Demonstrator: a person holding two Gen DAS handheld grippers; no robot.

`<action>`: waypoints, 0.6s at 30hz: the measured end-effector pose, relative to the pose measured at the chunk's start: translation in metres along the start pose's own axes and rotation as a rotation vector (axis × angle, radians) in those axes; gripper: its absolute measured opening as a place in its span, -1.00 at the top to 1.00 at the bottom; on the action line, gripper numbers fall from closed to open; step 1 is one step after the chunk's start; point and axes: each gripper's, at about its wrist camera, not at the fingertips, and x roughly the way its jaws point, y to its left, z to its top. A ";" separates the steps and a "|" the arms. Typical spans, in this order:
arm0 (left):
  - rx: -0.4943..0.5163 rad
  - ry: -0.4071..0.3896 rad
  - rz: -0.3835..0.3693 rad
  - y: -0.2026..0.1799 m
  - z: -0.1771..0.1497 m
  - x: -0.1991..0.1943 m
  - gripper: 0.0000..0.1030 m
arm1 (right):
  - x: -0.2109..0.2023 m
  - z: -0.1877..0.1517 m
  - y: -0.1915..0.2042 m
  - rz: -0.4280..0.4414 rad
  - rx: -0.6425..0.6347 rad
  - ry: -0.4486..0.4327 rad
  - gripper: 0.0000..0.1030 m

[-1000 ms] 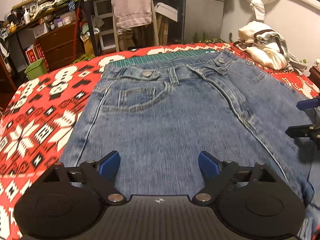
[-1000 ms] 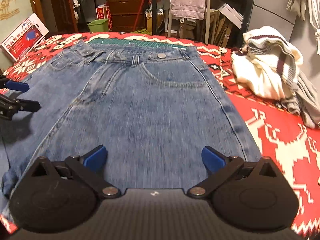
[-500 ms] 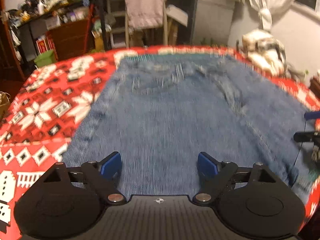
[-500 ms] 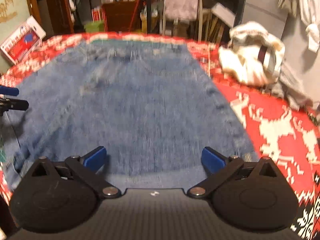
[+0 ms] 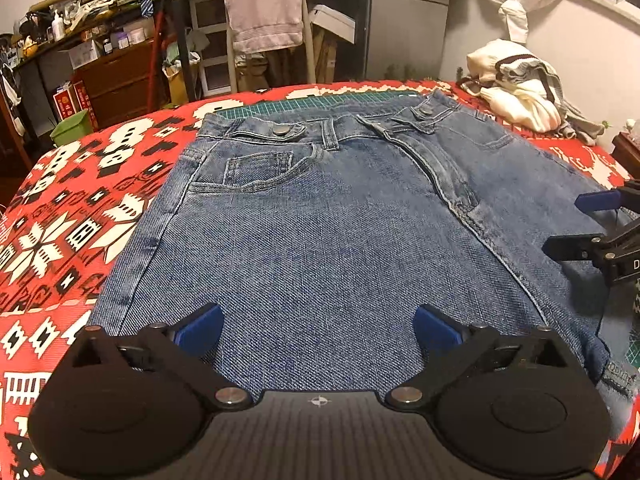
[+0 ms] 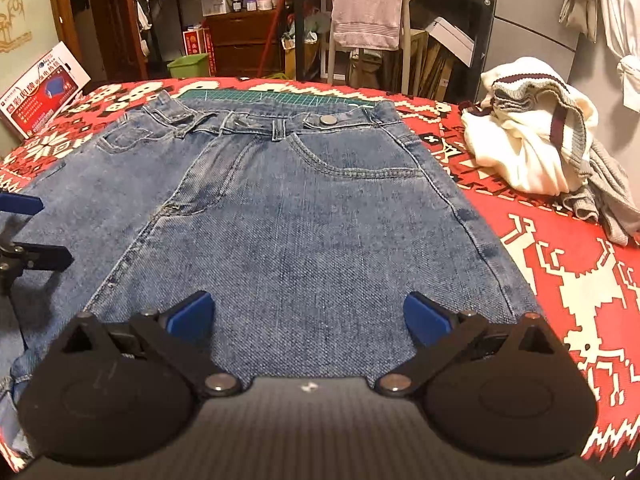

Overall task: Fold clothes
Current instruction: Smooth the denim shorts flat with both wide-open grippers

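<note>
Jeans (image 5: 340, 240): spread flat on the red patterned blanket (image 5: 60, 208), waistband at the far end, long axis running away from both grippers.
Left gripper (image 5: 316, 330): released, fingers wide apart, low over the near denim.
Right gripper (image 6: 306, 316): likewise released, beside it over the other half; neither is nearer.
Near hem: probably below the cameras, out of view.
Unfolded pile (image 6: 536, 148): well right of the jeans.

Both wrist views sit low and near, facing 12 o'clock across the flat blue denim jeans (image 5: 320, 216) (image 6: 296, 208). Left view sits left, right view right; both share the waistband and pink hanging towel (image 5: 264, 4) (image 6: 366, 4).
</note>
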 end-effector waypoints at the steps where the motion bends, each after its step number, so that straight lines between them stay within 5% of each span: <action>1: -0.010 0.003 0.003 0.000 0.001 0.001 -1.00 | 0.000 0.001 0.001 -0.006 0.007 0.005 -0.99; 10: -0.047 0.028 0.040 -0.003 0.008 0.004 -1.00 | 0.002 0.000 0.002 0.001 -0.006 -0.005 -0.99; 18: -0.104 -0.067 0.099 -0.009 -0.001 0.004 -1.00 | 0.002 -0.003 0.008 -0.051 0.040 -0.041 -0.99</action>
